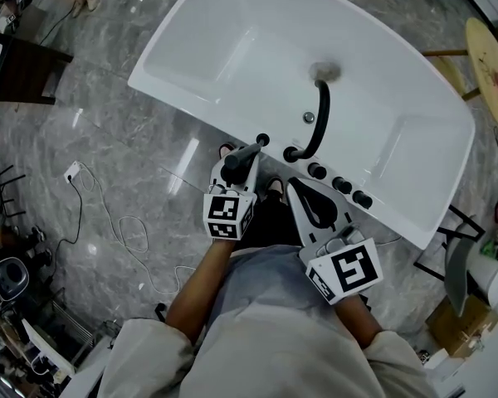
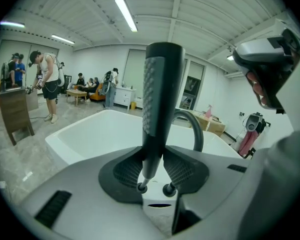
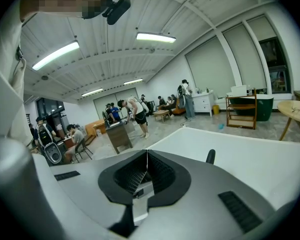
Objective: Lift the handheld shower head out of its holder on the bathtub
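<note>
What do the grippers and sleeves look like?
The left gripper and right gripper have light grey bodies and black ribbed pads. Each carries a white cube with black square markers. No cables visible. The person wears pale beige sleeves.

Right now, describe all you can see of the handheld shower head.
The handheld shower head is a slim, dark, matte wand with a strip of small dots down one side and a narrower silvery end nearest the camera. It stands upright between the left gripper's jaws, shut on its lower part. In the head view it points at the white bathtub's near rim; whether it is seated or lifted free cannot be told.
</note>
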A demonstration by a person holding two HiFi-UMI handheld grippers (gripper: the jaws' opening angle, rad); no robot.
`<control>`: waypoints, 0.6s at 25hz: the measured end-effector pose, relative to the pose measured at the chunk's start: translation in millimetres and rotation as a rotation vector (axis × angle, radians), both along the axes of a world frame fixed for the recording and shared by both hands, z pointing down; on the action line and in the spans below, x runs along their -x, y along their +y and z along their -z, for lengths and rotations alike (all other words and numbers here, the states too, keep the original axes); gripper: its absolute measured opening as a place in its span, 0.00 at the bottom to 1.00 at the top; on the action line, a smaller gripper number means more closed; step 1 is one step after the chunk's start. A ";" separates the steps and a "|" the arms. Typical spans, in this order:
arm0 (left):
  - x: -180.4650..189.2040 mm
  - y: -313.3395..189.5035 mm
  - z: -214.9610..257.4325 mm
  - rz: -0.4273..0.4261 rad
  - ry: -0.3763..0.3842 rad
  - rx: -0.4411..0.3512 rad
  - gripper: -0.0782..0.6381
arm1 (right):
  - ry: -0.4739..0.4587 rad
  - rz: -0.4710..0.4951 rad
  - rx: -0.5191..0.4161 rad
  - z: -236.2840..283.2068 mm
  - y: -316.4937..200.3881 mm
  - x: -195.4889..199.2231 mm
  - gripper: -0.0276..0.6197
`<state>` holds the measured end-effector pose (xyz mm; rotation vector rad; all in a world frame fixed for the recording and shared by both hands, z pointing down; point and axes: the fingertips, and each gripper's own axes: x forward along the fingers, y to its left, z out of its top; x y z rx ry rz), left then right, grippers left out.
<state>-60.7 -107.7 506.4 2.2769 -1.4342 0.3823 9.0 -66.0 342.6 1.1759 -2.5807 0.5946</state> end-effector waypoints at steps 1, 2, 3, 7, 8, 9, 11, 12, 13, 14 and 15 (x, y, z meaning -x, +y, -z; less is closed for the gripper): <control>1.7 0.0 1.9 -0.003 -0.003 -0.002 0.29 | -0.002 0.000 -0.003 1.0 -0.4 0.9 0.07; 3.2 -0.1 3.2 -0.005 -0.005 -0.002 0.29 | -0.004 0.000 -0.006 2.3 -1.0 1.4 0.07; 4.3 -0.1 4.7 -0.006 -0.004 -0.002 0.29 | -0.007 0.001 -0.010 3.9 -1.4 1.6 0.07; 5.0 2.5 16.5 -0.022 -0.006 -0.010 0.29 | -0.017 0.007 -0.019 10.5 -1.4 1.5 0.07; 4.1 2.7 20.9 -0.027 -0.004 -0.017 0.29 | -0.017 0.008 -0.020 11.1 -1.6 1.1 0.07; 3.1 2.6 25.5 -0.031 -0.003 -0.024 0.29 | -0.015 0.011 -0.022 11.8 -2.1 0.7 0.07; 1.8 2.0 34.0 -0.035 0.003 -0.036 0.29 | -0.011 0.018 -0.031 15.2 -3.8 1.1 0.07; 1.6 2.0 37.8 -0.035 0.005 -0.039 0.29 | -0.011 0.022 -0.039 18.1 -4.9 1.4 0.07; 1.2 2.3 41.4 -0.035 0.006 -0.041 0.29 | -0.011 0.024 -0.047 21.3 -5.9 1.3 0.07; 0.3 2.8 44.9 -0.036 0.007 -0.044 0.29 | -0.012 0.025 -0.055 24.3 -6.8 0.6 0.07; -1.1 3.3 48.3 -0.038 0.008 -0.047 0.29 | -0.012 0.024 -0.061 26.5 -7.6 -0.6 0.07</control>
